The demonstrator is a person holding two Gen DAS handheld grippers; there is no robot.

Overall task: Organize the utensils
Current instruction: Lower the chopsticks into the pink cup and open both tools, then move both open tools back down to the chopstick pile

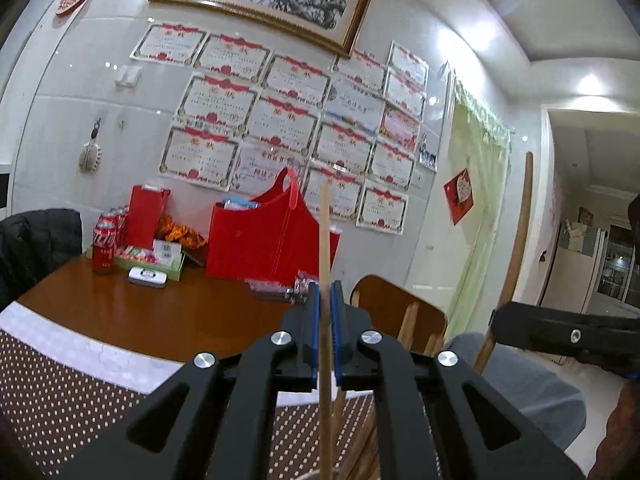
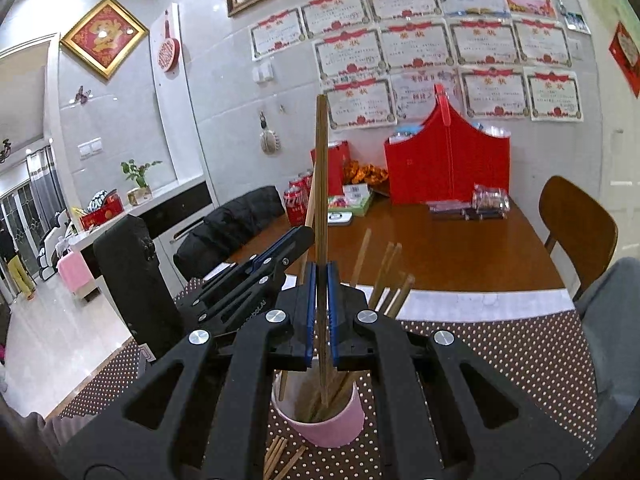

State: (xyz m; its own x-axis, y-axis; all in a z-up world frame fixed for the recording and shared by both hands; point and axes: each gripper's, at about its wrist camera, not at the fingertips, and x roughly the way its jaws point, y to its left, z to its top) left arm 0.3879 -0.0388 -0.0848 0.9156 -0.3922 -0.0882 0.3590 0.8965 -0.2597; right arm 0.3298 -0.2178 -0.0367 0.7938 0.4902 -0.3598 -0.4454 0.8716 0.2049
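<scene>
Left claw (image 1: 326,292): clamped on one pale chopstick (image 1: 325,240), held upright. Right claw (image 2: 322,276): clamped on one dark chopstick (image 2: 321,184), upright, its lower end inside the pink cup (image 2: 320,426). Cup: on the dotted mat (image 2: 500,360) on the table (image 2: 460,252), holding several chopsticks. Loose chopsticks (image 2: 280,460): on the mat beside the cup.

I see matt black plastic on my right gripper (image 2: 321,280), with ribbed blue pads (image 2: 310,312) and shiny metal pins. The chopsticks (image 2: 322,208) look like plain wood, the pink cup (image 2: 328,426) smooth and matt. The table (image 2: 440,248) is glossy brown wood under a dotted cloth mat (image 2: 500,352).
</scene>
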